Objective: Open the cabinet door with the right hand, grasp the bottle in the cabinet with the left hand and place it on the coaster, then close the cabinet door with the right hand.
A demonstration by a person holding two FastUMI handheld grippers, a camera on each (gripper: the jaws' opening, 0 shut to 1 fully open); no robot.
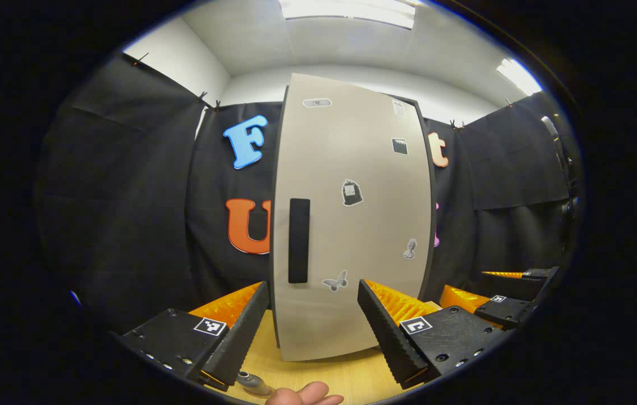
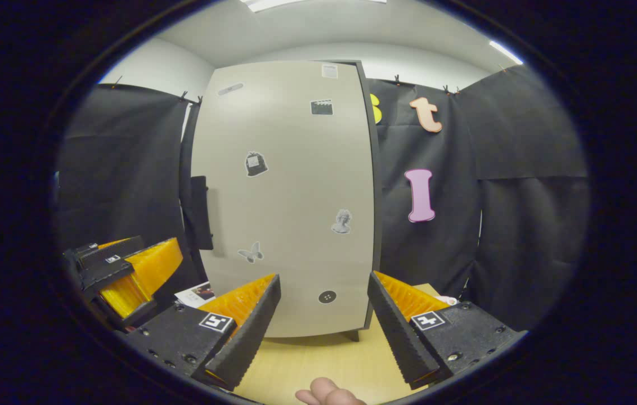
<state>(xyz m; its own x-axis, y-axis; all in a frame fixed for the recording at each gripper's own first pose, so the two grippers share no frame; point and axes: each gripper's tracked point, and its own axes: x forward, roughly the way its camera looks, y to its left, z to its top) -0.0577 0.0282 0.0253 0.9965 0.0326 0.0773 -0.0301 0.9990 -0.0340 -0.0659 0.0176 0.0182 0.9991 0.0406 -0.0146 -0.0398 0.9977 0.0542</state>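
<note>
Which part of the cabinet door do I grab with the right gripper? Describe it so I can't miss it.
Find the tall beige cabinet door standing on the wooden table. On its left edge, about mid-height, sits a dark vertical bar, the handle. Unlike the small flat stickers scattered over the door, it is long, plain and raised.

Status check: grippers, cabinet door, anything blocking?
Left gripper open, empty. Right gripper open, empty, short of the cabinet door. Door shut, handle untouched. Nothing in the way.
</note>
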